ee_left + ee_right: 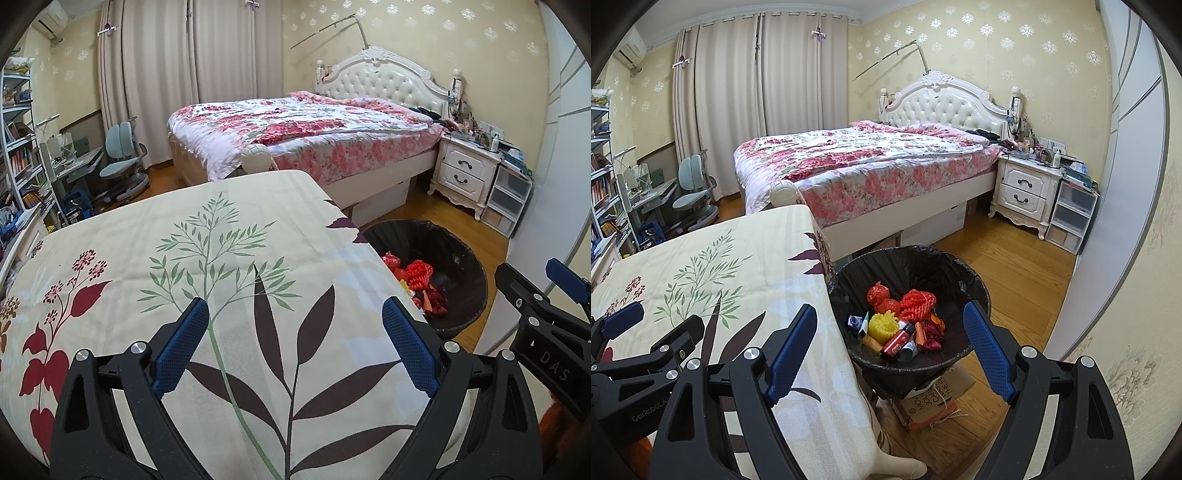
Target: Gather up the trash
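Observation:
A bin lined with a black bag [960, 271] stands on the floor at the right edge of the table [720, 266]. It holds the trash [905, 325]: red and yellow foam netting, small bottles and wrappers. My right gripper [890, 310] hangs open above the bin's near rim with nothing between its fingers. Over the leaf-patterned tablecloth [221, 258], my left gripper [295, 310] is also open and holds nothing. In the left wrist view the bin [461, 251] shows past the table's corner with red trash [417, 273] inside, and the right gripper [532, 273] is at the right edge.
A cardboard box [934, 402] sits under the bin. Beyond are a bed [868, 166], a white nightstand [1023, 192], plastic drawers [1071, 214], a desk chair [690, 192] and a bookshelf [18, 147]. A wardrobe door [1108, 221] runs along the right. Wooden floor [1015, 266] lies between bin and bed.

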Available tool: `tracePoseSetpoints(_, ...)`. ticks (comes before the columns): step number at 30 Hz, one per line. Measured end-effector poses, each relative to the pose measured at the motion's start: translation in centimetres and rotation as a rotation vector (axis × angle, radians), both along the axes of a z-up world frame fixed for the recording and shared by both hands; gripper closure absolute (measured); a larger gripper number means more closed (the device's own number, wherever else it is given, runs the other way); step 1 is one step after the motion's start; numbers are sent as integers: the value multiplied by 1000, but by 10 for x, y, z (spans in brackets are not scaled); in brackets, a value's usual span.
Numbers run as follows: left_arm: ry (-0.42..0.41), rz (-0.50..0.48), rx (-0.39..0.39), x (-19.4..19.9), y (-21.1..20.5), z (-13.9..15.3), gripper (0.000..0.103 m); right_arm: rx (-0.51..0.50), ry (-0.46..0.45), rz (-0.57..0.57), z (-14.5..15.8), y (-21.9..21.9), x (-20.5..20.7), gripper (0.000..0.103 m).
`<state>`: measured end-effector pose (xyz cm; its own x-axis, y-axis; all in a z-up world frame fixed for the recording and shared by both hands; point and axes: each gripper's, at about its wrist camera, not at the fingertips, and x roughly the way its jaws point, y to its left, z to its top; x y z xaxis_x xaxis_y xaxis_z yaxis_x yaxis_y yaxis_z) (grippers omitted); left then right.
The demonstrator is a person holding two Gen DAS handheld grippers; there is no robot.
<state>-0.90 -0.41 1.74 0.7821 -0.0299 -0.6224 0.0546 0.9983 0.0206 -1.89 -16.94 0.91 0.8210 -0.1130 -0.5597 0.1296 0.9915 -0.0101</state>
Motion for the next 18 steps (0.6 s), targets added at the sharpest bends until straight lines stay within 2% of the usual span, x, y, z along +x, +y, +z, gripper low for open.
tracePoseSetpoints(18,-21,-4,11,-2,-1,0,10,0,0,0,0,0,0,24)
